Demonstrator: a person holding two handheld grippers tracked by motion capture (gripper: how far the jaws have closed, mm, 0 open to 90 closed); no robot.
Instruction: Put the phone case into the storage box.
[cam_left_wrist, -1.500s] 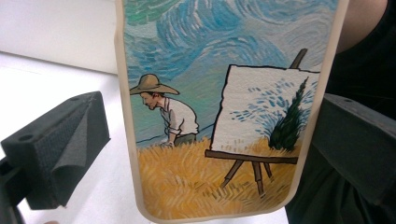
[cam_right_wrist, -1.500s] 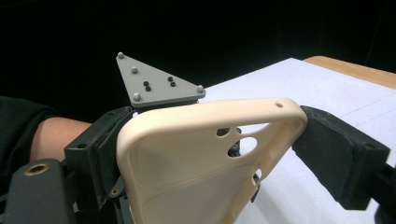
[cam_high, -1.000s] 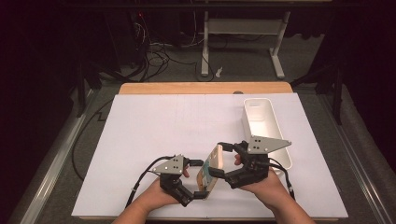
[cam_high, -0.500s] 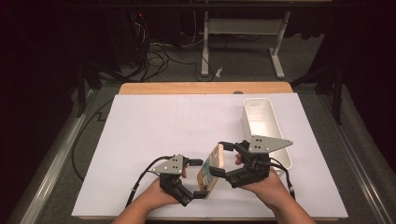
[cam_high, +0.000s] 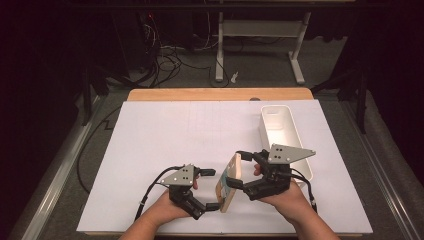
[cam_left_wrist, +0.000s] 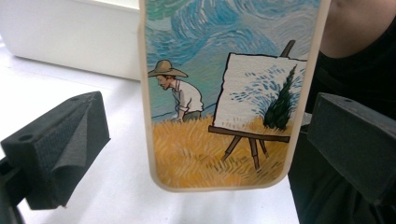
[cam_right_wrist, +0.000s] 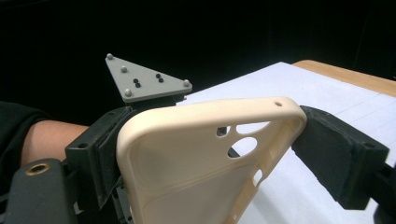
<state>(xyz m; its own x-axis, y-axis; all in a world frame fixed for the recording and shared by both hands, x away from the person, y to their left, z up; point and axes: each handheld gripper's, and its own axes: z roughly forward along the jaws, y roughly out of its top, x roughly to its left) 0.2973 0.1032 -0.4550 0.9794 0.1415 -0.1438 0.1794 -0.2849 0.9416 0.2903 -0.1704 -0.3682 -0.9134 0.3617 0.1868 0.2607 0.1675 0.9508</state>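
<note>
A cream phone case (cam_high: 229, 184) stands on edge above the table's front middle, held off the white sheet. Its back carries a painting of a man in a straw hat at an easel (cam_left_wrist: 219, 93); its hollow inside with camera holes (cam_right_wrist: 187, 177) faces my right gripper's camera. My right gripper (cam_high: 241, 169) is shut on the case, one pad (cam_right_wrist: 105, 154) on each long edge. My left gripper (cam_high: 210, 190) stands open around the painted side's lower end, and its left pad (cam_left_wrist: 70, 140) is well apart from the case. The left gripper's grey plate (cam_right_wrist: 144, 81) rises behind the case.
A long white bin (cam_high: 280, 125) lies at the right of the table, just beyond my right hand, and its wall (cam_left_wrist: 70, 37) is behind the case. A wooden table edge (cam_high: 220, 94) runs along the back, with cables and desk legs on the floor past it.
</note>
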